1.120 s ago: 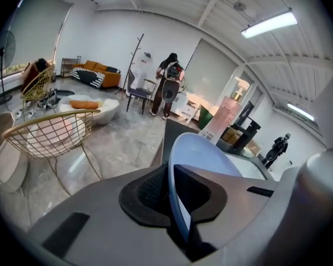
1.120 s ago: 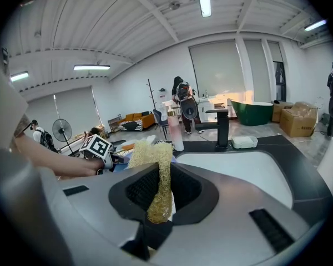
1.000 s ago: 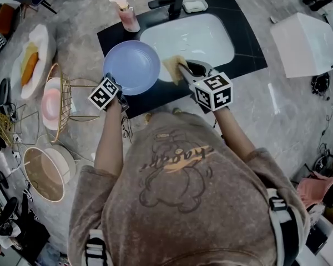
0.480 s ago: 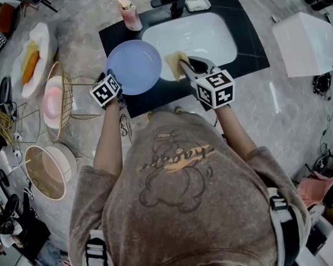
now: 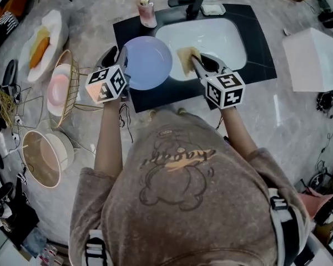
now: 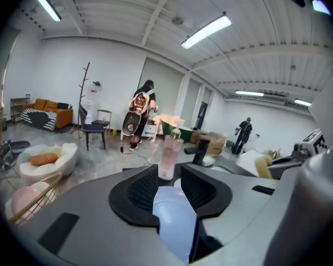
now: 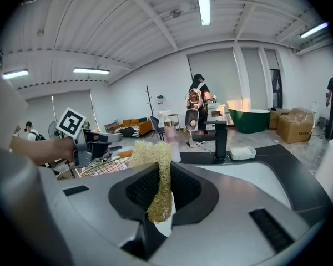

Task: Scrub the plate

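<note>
Lifted since a second ago, the left gripper (image 5: 117,57) hangs over the plate's (image 5: 150,62) left rim, its jaws having just been opening.

Pale blue, the plate appears to rest on the black counter (image 5: 255,43), overlapping the sink's (image 5: 211,37) 9 o'clock edge. That gripper hides its left rim. The left gripper view shows only a strip of plate (image 6: 175,220) through the half-open jaws, neither pad pressing it. At its 3 o'clock, just beside it, the right gripper (image 5: 193,60) is clamped on a yellow sponge (image 5: 186,55). A soap bottle (image 5: 147,10) stands near at 12 o'clock, and open counter shows at 6 o'clock.
</note>
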The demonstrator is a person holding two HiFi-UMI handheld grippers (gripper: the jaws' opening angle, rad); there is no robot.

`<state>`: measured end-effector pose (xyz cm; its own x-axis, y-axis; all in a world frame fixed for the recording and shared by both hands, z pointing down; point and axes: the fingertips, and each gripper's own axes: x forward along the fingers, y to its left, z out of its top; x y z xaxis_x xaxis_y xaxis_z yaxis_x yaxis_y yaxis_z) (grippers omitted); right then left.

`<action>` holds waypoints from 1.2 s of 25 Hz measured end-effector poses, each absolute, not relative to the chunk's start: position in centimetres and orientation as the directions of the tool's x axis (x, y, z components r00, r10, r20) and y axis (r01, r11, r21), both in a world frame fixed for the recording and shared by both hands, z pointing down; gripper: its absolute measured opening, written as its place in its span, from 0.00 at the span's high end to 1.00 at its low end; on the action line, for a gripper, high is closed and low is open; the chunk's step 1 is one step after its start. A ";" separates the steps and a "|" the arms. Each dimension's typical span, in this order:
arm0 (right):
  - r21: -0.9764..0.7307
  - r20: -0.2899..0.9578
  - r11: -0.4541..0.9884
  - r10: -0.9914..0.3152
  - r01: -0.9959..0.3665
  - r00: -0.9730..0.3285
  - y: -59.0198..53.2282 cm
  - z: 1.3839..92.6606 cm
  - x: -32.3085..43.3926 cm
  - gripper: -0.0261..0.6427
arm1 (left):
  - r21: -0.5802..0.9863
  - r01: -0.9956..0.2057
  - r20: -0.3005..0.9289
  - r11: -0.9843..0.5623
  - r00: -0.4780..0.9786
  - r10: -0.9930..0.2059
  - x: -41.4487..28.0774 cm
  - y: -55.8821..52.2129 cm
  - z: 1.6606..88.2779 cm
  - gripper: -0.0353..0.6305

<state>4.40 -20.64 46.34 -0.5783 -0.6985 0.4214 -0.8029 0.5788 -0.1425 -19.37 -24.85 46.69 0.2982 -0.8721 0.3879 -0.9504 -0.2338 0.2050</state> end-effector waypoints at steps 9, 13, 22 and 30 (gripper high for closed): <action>-0.130 0.324 0.572 -0.748 -0.810 -0.580 -20.3 44.3 3.4 0.88 | 0.190 -0.922 0.187 -0.338 0.372 -0.909 -16.0 -20.0 41.3 0.77; -0.100 0.274 0.574 -0.769 -0.812 -0.577 -19.7 44.1 3.1 0.88 | 0.153 -0.933 0.167 -0.325 0.349 -0.922 -16.4 -18.7 42.3 0.77; -0.105 0.259 0.560 -0.783 -0.822 -0.566 -19.1 45.6 3.2 0.88 | 0.154 -0.938 0.214 -0.312 0.340 -0.916 -15.8 -17.7 44.8 0.92; -0.110 0.281 0.568 -0.769 -0.815 -0.574 -18.5 46.4 2.6 0.89 | 0.169 -0.934 0.211 -0.315 0.347 -0.914 -15.4 -17.3 44.5 0.92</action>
<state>2.58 -18.48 46.35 -0.5742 -0.7691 0.2805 -0.8153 0.5685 -0.1102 -15.39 -17.31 44.49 0.3465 -0.9141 0.2107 -0.9339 -0.3151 0.1689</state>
